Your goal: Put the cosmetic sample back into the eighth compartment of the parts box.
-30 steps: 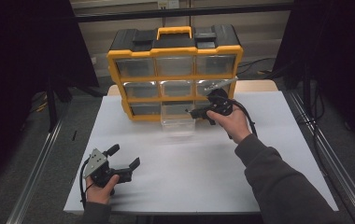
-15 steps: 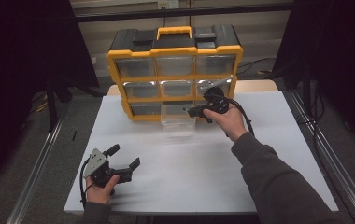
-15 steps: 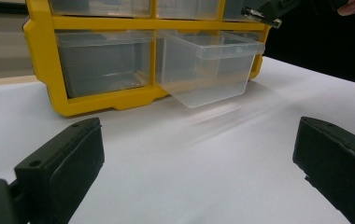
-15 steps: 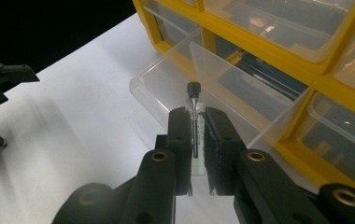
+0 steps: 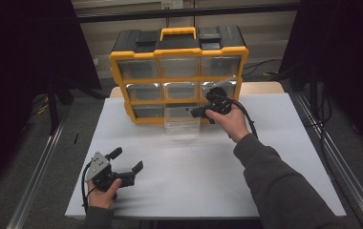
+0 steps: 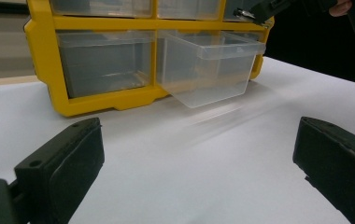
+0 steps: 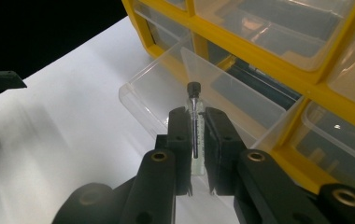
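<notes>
Right gripper view: vial over pulled-out drawer.
The right gripper (image 7: pixel 195 140), clamping a small vial (image 7: pixel 194 121), had edged toward the open clear drawer (image 7: pixel 166 88) at 12 o'clock; drop looked next.

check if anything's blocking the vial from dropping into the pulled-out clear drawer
Nothing visible does. The right tool holds the vial above the open-topped clear drawer, which looks empty.

Cabinet (image 5: pixel 179 71) far on table (image 5: pixel 275 157); drawer (image 5: pixel 182 119) pulled out near; vial (image 7: pixel 195 121) over drawer.
</notes>
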Demonstrator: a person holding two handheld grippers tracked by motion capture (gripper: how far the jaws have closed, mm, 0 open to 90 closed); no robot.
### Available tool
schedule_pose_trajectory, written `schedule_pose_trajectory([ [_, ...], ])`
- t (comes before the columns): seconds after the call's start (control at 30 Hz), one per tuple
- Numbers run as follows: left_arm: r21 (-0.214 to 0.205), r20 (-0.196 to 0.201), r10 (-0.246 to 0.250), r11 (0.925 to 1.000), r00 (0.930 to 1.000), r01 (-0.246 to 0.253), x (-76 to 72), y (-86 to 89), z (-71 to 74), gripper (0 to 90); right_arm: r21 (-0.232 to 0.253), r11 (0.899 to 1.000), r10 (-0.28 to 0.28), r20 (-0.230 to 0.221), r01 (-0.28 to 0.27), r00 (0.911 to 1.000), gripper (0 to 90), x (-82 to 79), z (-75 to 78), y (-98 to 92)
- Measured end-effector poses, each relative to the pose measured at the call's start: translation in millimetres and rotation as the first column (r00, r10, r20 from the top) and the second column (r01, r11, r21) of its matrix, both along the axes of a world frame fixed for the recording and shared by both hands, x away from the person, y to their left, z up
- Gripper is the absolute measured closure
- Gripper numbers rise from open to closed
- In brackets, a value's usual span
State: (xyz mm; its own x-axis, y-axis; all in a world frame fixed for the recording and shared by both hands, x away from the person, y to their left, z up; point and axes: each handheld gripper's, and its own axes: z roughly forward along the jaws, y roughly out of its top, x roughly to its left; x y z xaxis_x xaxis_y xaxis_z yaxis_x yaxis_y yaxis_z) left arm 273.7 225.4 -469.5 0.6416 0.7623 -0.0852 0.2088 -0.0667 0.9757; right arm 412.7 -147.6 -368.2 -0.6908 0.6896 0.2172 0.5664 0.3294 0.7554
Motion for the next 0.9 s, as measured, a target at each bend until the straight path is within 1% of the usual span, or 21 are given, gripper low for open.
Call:
schedule_pose_trajectory([
  [0.03, 0.002, 0.0, 0.0, 1.0, 1.0, 0.0, 0.1, 0.0, 0.0, 2.0, -0.003, 1.0, -0.002, -0.006, 0.002, 1.0, 81.5, 0.5, 0.1, 0.2],
  [0.1, -0.005, -0.004, -0.004, 1.0, 1.0, 0.004, 0.0, -0.6, -0.2, 2.0, -0.005, 1.0, -0.004, -0.001, 0.004, 1.0, 81.5, 2.0, -0.5, 0.4],
  [0.17, 0.001, 0.0, 0.0, 1.0, 1.0, 0.0, 0.0, -0.1, -0.1, 2.0, -0.006, 1.0, -0.004, -0.004, 0.004, 1.0, 81.5, 3.2, -1.2, 1.0],
  [0.2, -0.005, -0.004, -0.006, 1.0, 1.0, 0.006, 0.1, -0.3, -0.3, 2.0, -0.003, 1.0, -0.005, -0.004, 0.005, 1.0, 81.5, 3.6, -1.6, 1.5],
  [0.23, -0.006, -0.005, -0.007, 1.0, 1.0, 0.007, 0.2, -0.2, -0.3, 2.0, -0.002, 1.0, -0.003, -0.007, 0.003, 1.0, 81.5, 4.3, -2.1, 1.9],
  [0.27, -0.004, -0.004, -0.009, 1.0, 1.0, 0.009, 0.3, -0.2, -0.4, 2.0, -0.011, 1.0, -0.005, -0.004, 0.005, 1.0, 81.5, 4.9, -2.5, 2.2],
  [0.4, -0.006, -0.004, -0.011, 0.9999, 0.9999, 0.011, 0.3, -0.5, -0.4, 2.0, -0.01, 1.0, -0.015, -0.01, 0.015, 0.9998, 81.5, 6.8, -3.3, 3.8],
  [0.47, -0.005, -0.005, -0.01, 0.9999, 0.9999, 0.01, 0.4, -0.4, -0.4, 2.0, -0.012, 1.0, -0.013, -0.003, 0.013, 0.9999, 81.5, 8.3, -4.2, 4.3],
  [0.5, -0.005, -0.006, -0.009, 0.9999, 0.9999, 0.009, 0.5, -0.3, -0.4, 1.9, -0.013, 1.0, -0.016, -0.006, 0.016, 0.9998, 81.5, 8.6, -4.3, 4.8],
  [0.53, 0.012, -0.005, -0.012, 0.9998, 0.9999, 0.013, 0.6, 1.3, -0.2, 1.9, -0.005, 1.0, -0.011, -0.001, 0.011, 0.9999, 81.5, 9.5, -5.3, 5.5],
  [0.57, 0.014, -0.005, -0.013, 0.9998, 0.9999, 0.013, 0.6, 1.7, -0.1, 1.9, -0.01, 1.0, -0.009, 0.002, 0.009, 1.0, 81.5, 10.0, -5.5, 5.9],
  [0.6, 0.008, -0.002, -0.008, 0.9999, 1.0, 0.008, 0.7, 1.4, -0.2, 1.9, -0.012, 1.0, -0.015, -0.008, 0.015, 0.9998, 81.5, 9.8, -5.4, 6.6],
  [0.67, 0.007, -0.002, -0.007, 1.0, 1.0, 0.007, 0.8, 1.3, -0.4, 1.9, -0.013, 1.0, -0.021, -0.005, 0.021, 0.9998, 81.5, 10.8, -6.3, 7.8],
  [0.7, 0.004, -0.007, -0.01, 0.9999, 0.9999, 0.01, 0.7, 1.0, -0.5, 1.8, -0.014, 1.0, -0.017, -0.007, 0.017, 0.9998, 81.5, 11.2, -6.4, 7.9],
  [0.77, 0.02, -0.006, -0.016, 0.9997, 0.9998, 0.017, 0.8, 1.9, -0.4, 1.8, -0.012, 1.0, -0.019, -0.001, 0.019, 0.9998, 81.5, 12.4, -7.5, 8.7],
  [0.83, 0.012, -0.012, -0.015, 0.9998, 0.9998, 0.015, 0.6, 1.2, -0.7, 1.9, -0.002, 1.0, -0.014, 0.0, 0.014, 0.9999, 81.5, 13.7, -8.6, 8.6],
  [0.87, -0.005, -0.014, -0.02, 0.9998, 0.9997, 0.02, 0.3, -0.4, -1.0, 1.8, -0.011, 1.0, -0.021, -0.001, 0.021, 0.9998, 81.5, 13.9, -8.5, 8.6],
  [0.9, -0.004, -0.013, -0.021, 0.9998, 0.9997, 0.021, 0.3, -0.4, -1.0, 1.9, -0.008, 1.0, -0.025, -0.003, 0.025, 0.9997, 81.5, 14.2, -8.7, 8.6],
])
